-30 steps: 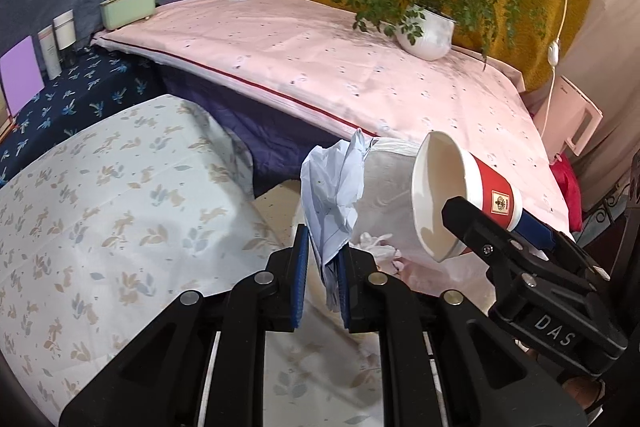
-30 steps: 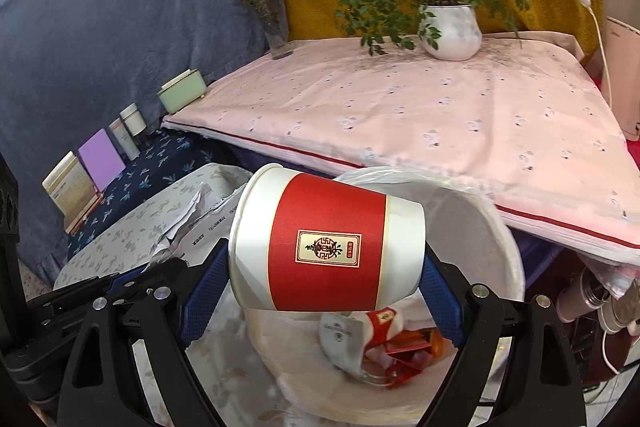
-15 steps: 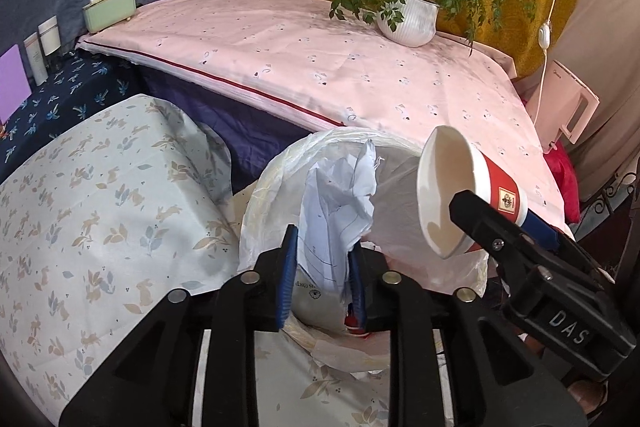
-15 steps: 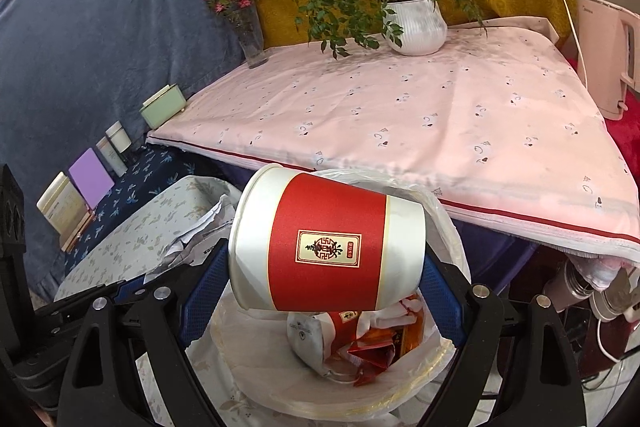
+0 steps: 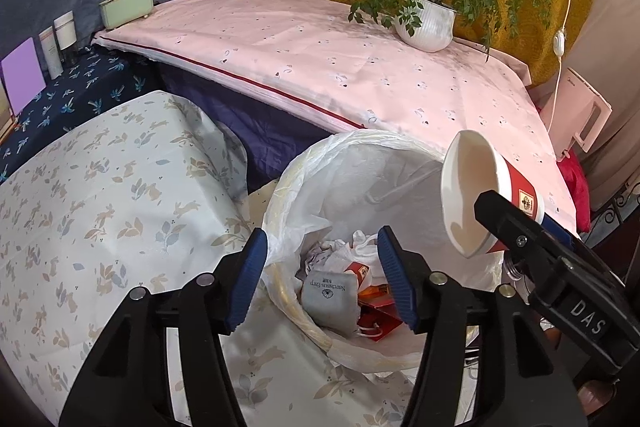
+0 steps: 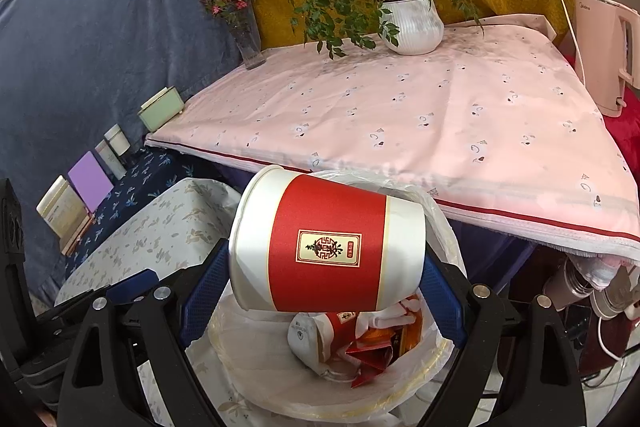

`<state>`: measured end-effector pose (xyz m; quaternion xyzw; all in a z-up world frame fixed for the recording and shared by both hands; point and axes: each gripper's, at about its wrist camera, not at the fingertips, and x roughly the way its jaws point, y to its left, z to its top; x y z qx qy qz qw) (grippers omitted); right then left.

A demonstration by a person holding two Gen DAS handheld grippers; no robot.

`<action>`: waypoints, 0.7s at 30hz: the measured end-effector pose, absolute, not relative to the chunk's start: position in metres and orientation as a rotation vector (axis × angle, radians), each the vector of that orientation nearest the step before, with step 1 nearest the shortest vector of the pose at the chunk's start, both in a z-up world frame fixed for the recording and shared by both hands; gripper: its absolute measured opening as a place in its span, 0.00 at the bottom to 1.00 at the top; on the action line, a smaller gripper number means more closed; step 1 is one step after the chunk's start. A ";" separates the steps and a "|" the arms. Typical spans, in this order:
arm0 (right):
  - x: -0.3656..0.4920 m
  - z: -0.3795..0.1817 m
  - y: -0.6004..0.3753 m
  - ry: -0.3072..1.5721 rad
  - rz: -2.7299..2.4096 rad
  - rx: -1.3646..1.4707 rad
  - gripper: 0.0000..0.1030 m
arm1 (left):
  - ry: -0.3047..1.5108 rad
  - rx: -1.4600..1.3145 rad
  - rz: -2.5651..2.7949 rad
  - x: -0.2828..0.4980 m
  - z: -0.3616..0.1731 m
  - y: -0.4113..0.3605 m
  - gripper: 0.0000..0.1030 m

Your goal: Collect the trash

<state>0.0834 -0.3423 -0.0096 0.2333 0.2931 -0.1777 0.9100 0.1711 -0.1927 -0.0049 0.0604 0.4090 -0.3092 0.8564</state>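
Tools are both angling down over the lined bin [image 5: 280, 187]. Left tool [image 5: 320, 283], jaws just opening, is holding nothing. Right tool [image 6: 320, 287] is clamping the paper cup [image 6: 326, 247] sideways above the bin, mouth facing left, long axis across the jaws.

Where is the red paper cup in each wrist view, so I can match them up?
Left wrist: cup at right, mouth toward camera, clamped in the right gripper above the bin.
Right wrist: cup centre, lying sideways between the blue pads, bin below.
Shared landmark: white plant pot.
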 end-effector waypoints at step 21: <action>0.085 -0.004 -0.327 0.619 -0.348 0.442 0.82 | 0.857 0.109 -0.612 0.171 -0.005 -0.172 0.54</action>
